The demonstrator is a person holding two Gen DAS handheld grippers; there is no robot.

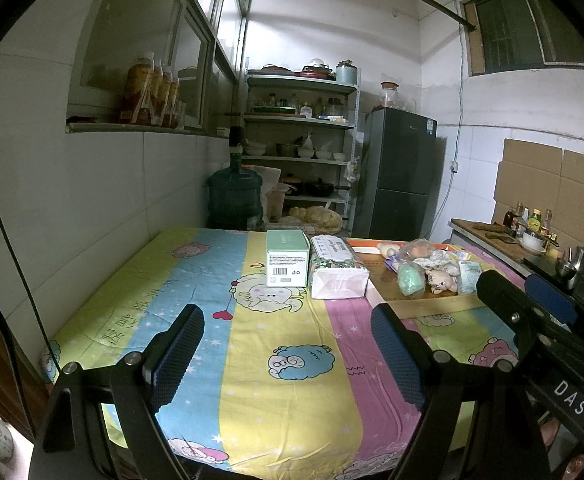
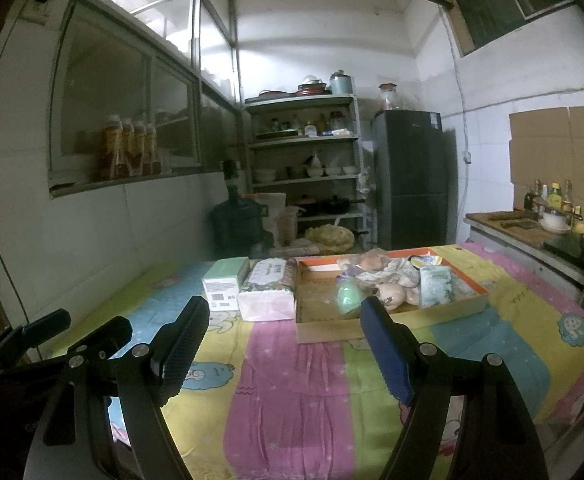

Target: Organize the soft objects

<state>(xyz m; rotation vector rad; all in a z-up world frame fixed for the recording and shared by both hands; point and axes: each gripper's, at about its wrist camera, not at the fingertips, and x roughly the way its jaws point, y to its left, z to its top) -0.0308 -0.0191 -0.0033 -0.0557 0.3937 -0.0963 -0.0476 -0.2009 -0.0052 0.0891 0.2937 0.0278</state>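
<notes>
**Over the near edge of the table: both grippers empty, soft items in the tray**

Between the fingers of the left gripper (image 1: 288, 354) only the striped cartoon tablecloth (image 1: 276, 360) shows; the jaws are spread wide and grip nothing. The right gripper (image 2: 284, 344) likewise has its jaws spread wide, with nothing between them. Both hover above the near edge of the table.

Toward the far edge, a green box (image 1: 286, 258) stands beside a floral tissue pack (image 1: 337, 268), the two just touching. To the right of the pack lies a shallow cardboard tray (image 2: 391, 322) with an orange rim. The soft items (image 2: 387, 276) are piled inside it: a green soft piece (image 2: 347, 296), a small plush toy (image 2: 393, 294) and a pale green packet (image 2: 433, 286).

View differences: the right wrist view shows the whole tray, including its near wall and right rim; the left wrist view cuts off the tray's right part behind the right gripper. The left wrist view shows the box's barcode label clearly. Each view shows the other gripper at its edge.

Beyond the far edge stand a water jug (image 1: 234, 196), a shelf rack (image 1: 299, 140) and a dark refrigerator (image 1: 397, 176).
</notes>
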